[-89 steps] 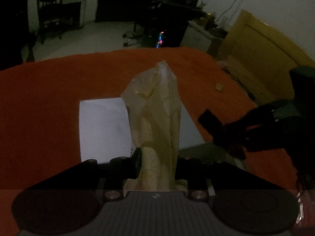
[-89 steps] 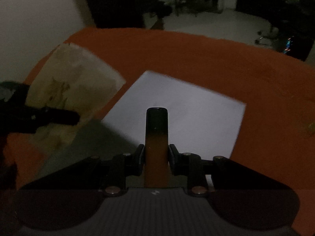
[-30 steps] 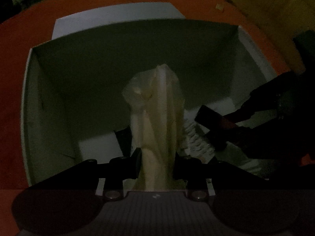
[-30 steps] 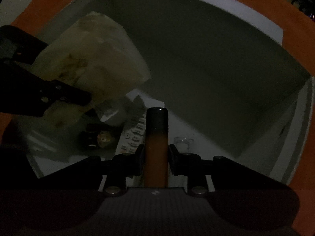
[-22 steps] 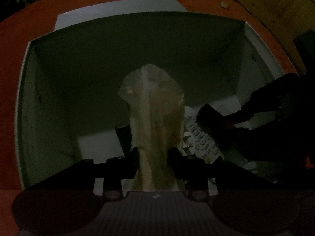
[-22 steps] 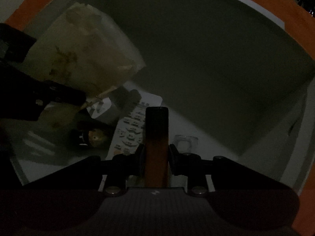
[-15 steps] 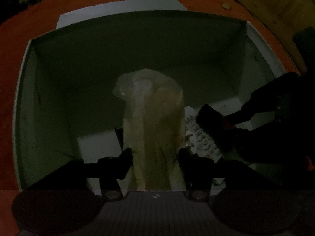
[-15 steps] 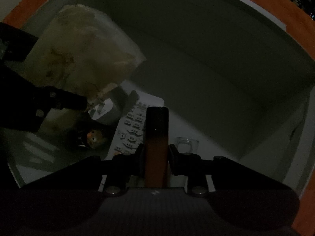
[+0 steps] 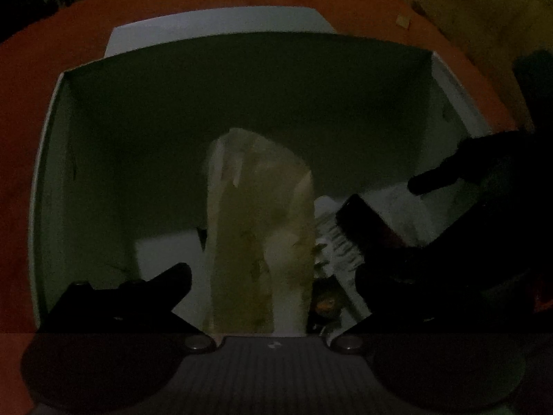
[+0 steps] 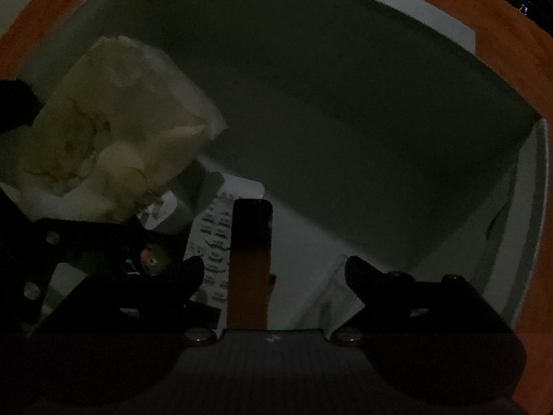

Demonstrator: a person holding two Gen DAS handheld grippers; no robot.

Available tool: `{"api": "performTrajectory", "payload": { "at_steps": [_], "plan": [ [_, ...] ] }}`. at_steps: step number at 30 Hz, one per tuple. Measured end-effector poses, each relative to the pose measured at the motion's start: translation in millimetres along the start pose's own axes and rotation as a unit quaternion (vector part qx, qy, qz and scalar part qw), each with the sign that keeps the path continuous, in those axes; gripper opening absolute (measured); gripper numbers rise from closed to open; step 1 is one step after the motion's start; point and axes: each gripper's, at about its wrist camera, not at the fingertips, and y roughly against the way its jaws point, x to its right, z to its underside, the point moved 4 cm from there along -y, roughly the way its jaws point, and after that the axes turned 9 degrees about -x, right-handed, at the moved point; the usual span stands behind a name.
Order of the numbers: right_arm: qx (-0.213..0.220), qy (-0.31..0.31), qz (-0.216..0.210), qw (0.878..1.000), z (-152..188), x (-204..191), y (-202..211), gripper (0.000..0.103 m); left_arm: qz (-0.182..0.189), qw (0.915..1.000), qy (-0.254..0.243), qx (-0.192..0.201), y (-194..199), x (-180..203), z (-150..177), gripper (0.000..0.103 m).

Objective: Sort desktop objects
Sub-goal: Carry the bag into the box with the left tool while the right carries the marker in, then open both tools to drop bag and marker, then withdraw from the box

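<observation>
Crinkled translucent plastic, a yellowish bag, stands between the spread fingers of the left gripper over the grey-white box on the orange cloth; a white remote lies just right, partly hidden. From the right wrist, the right gripper gapes wide around a slim dark-capped orange tube, with a small orange ball left.

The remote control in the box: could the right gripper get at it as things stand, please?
Probably not cleanly: the right gripper is open, but the orange tube stands between its fingers, right over the remote control.
</observation>
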Motion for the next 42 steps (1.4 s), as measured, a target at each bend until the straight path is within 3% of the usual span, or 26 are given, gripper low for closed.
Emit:
{"api": "performTrajectory", "payload": {
  "at_steps": [11,18,29,42],
  "plan": [
    [0.051,-0.033,-0.017,0.998,11,18,27,0.096,0.033,0.9989,0.025,0.019,23,-4,-2,0.103],
    [0.074,-0.047,-0.033,0.996,11,18,50,0.096,0.031,0.9982,0.044,0.028,30,-14,-5,0.103],
    [0.110,-0.065,-0.019,0.992,-4,5,61,0.098,0.037,0.9953,0.074,0.050,48,-32,-15,0.103],
    [0.109,-0.076,-0.021,0.991,-5,14,68,0.098,0.028,0.9951,0.074,0.060,60,-38,-27,0.103]
  ]
}}
